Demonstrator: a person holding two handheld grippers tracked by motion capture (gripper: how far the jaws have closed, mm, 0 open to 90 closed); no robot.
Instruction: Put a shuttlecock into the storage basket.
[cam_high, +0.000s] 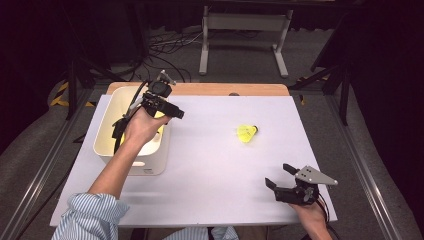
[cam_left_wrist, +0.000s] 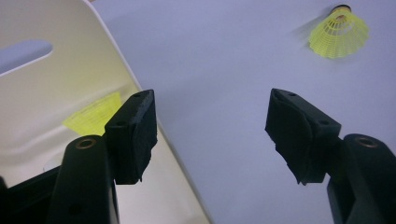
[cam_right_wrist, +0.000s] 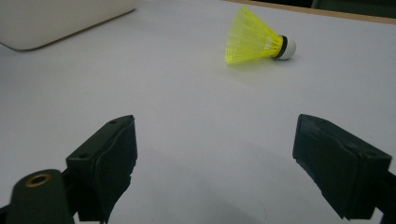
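A yellow shuttlecock (cam_high: 247, 133) with a white cork lies on its side on the white table top, right of centre; it is also in the left gripper view (cam_left_wrist: 339, 33) and the right gripper view (cam_right_wrist: 254, 42). A second yellow shuttlecock (cam_left_wrist: 95, 114) rests inside the cream bin (cam_high: 111, 111) at the left. My left gripper (cam_high: 175, 112) hovers over the bin's right rim, its jaws open and empty (cam_left_wrist: 210, 100). Near the front right corner my right gripper (cam_high: 278, 175) rests low over the table, open with nothing between its fingers (cam_right_wrist: 215, 123), pointing toward the loose shuttlecock.
The bin (cam_right_wrist: 51, 18) has a slot handle in its wall (cam_left_wrist: 23, 53). A wooden strip (cam_high: 200, 89) edges the table's far side. Behind it stand a white frame (cam_high: 245, 30) and floor cables (cam_high: 165, 47). A striped sleeve (cam_high: 90, 217) enters at the bottom left.
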